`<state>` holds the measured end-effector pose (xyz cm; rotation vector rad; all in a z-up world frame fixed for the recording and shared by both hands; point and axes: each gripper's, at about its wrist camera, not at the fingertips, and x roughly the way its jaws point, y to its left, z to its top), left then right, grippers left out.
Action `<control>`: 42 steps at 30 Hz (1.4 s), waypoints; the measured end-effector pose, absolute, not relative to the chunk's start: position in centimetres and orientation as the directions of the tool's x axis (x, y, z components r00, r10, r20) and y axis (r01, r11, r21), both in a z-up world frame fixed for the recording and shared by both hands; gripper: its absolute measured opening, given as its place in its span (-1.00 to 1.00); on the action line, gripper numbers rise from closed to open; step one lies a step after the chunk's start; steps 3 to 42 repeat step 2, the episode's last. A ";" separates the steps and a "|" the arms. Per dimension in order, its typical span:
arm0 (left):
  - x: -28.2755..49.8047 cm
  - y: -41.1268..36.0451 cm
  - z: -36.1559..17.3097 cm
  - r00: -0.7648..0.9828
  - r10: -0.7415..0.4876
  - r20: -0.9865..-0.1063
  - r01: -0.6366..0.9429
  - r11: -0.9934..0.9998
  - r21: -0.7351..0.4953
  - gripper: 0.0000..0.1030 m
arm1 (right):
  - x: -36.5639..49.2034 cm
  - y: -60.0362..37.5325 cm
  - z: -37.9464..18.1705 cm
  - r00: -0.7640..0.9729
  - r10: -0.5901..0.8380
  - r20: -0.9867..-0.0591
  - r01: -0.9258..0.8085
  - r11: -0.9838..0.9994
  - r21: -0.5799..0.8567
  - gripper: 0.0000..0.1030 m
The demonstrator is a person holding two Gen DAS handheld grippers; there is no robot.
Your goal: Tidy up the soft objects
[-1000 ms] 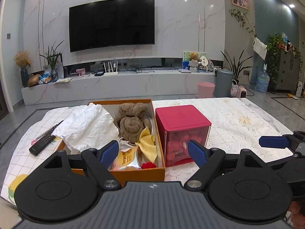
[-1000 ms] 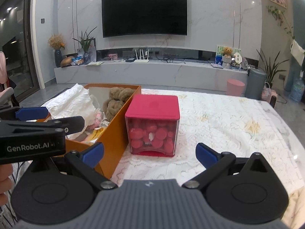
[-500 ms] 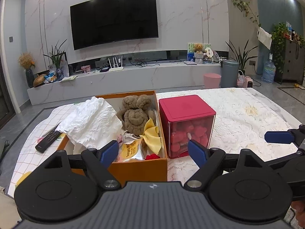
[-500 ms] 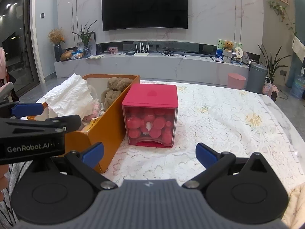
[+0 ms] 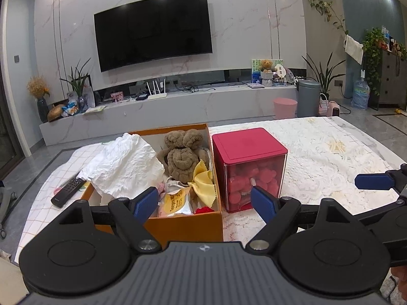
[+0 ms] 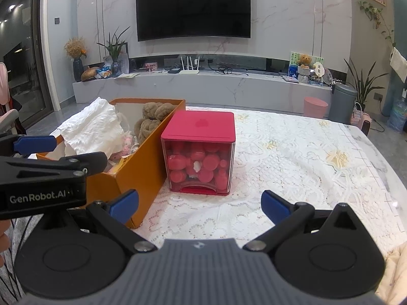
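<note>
Two containers sit side by side on your table (image 5: 330, 152): an orange box (image 5: 183, 225) heaped with crumpled white cloth (image 5: 124, 165), a brown plush bear (image 5: 182, 158) and yellow cloth (image 5: 204, 186), then a red-lidded cube (image 6: 199, 152) of red pompoms. Your left tongs (image 5: 204, 200) and right tongs (image 6: 199, 203) hang spread, empty.

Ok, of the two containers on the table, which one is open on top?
The orange box, left of the red cube. It has no lid, so the brown plush and white cloth show, while the red-lidded cube is closed.

Table (image 5: 330, 157) — orange box (image 5: 188, 225), red container (image 5: 250, 167), remote (image 5: 68, 192).
</note>
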<state>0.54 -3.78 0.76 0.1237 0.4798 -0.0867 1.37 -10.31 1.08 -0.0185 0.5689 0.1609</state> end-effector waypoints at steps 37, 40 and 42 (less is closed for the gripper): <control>0.5 -3.8 0.8 0.884 -0.050 -0.464 0.109 0.989 0.101 0.87 | 1.4 -10.4 1.0 0.830 0.146 -0.538 -0.157 0.987 0.026 0.95; 0.5 -3.8 0.8 0.884 -0.050 -0.464 0.109 0.989 0.101 0.87 | 1.4 -10.4 1.0 0.830 0.146 -0.538 -0.157 0.987 0.026 0.95; 0.5 -3.8 0.8 0.884 -0.050 -0.464 0.109 0.989 0.101 0.87 | 1.4 -10.4 1.0 0.830 0.146 -0.538 -0.157 0.987 0.026 0.95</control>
